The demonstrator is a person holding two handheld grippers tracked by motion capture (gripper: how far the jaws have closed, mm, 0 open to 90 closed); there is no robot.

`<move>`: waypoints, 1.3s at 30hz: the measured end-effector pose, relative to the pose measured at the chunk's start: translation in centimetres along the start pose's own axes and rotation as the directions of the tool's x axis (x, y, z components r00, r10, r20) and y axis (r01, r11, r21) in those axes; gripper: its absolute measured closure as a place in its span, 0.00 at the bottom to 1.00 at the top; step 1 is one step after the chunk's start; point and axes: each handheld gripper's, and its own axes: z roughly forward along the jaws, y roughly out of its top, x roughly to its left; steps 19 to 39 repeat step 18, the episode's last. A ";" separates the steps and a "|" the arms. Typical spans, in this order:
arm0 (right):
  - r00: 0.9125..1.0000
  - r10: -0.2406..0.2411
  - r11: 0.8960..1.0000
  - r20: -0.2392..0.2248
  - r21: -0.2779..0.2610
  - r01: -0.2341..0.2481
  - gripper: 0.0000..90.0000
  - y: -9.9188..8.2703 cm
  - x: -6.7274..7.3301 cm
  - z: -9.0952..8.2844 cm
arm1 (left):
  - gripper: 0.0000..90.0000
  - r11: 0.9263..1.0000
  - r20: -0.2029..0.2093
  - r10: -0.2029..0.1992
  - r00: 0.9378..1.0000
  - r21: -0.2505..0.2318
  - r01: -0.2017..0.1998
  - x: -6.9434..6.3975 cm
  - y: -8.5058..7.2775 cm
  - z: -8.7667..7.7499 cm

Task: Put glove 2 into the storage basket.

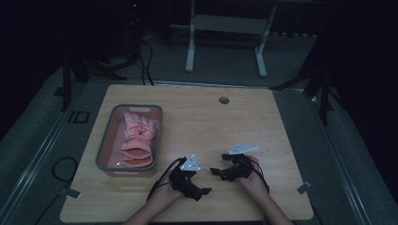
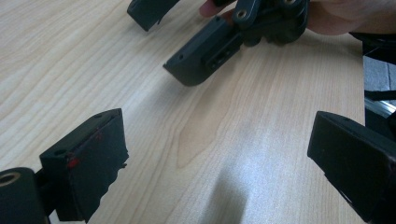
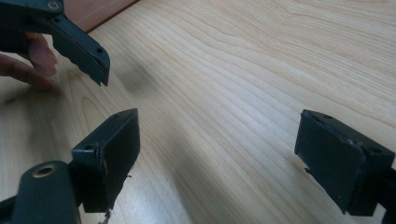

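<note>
A pink glove (image 1: 136, 138) lies inside a grey basket (image 1: 104, 143) at the table's left. My left gripper (image 1: 202, 191) rests near the front edge, held by a hand, its jaws wide apart over bare wood (image 2: 219, 154). My right gripper (image 1: 217, 171) sits just to its right, also open with nothing between its jaws (image 3: 217, 154). The two grippers point toward each other, a short gap apart. In the left gripper view the right gripper's jaw (image 2: 205, 51) shows ahead; in the right gripper view the left gripper's jaw (image 3: 81, 49) shows at upper left.
The wooden table (image 1: 211, 122) has a round cable hole (image 1: 224, 100) near its far edge. A white desk frame (image 1: 226, 33) stands on the floor behind. Dark stands flank the table.
</note>
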 end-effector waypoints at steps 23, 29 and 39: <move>0.999 0.022 0.999 0.032 -0.035 -0.021 0.16 -0.7 -0.5 -0.6 | 0.05 1.000 0.000 0.013 1.000 -0.002 -0.013 -0.2 -0.8 0.4; 0.999 0.022 0.999 0.032 -0.035 -0.021 0.16 -0.7 -0.5 -0.6 | 0.05 1.000 0.000 0.013 1.000 -0.002 -0.013 -0.2 -0.8 0.4; 0.999 0.022 0.999 0.032 -0.035 -0.021 0.16 -0.7 -0.5 -0.6 | 0.05 1.000 0.000 0.013 1.000 -0.002 -0.013 -0.2 -0.8 0.4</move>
